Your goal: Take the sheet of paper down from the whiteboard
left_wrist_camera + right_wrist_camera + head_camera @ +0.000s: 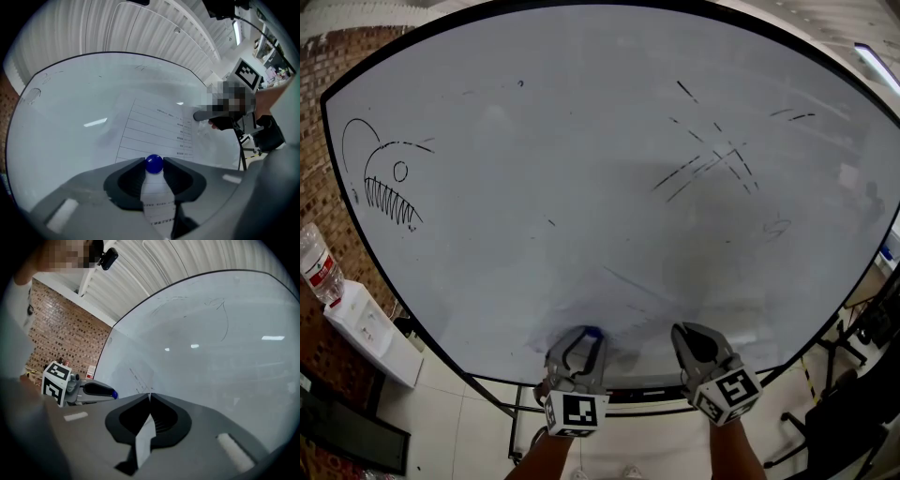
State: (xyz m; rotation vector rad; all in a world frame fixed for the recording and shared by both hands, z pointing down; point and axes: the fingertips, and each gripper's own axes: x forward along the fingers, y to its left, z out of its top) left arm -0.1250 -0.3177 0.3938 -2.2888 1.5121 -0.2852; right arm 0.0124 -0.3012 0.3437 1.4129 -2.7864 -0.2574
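The sheet of paper (157, 126), ruled and printed with lines of small text, lies flat against the lower part of the whiteboard (581, 141), at the centre of the left gripper view. A blue round magnet (153, 163) sits on the sheet near its lower edge, and the left claw (584, 332) is clamped on that magnet, one jaw tip pressing each side of it. To the right in the head view, the right claw (150, 397) is closed on an edge of the same sheet, a white strip of paper running down between its jaws. Both claws point level at the board's lower centre, side by side and apart, each with its marker cube (577, 412) behind it. A toothed, fish-like sketch (384, 187) fills the board's upper left, with scattered marker strokes (703, 164) at upper right. A brick wall (323, 178) stands at the left edge of the frame, a water bottle (319, 267) in front of it.
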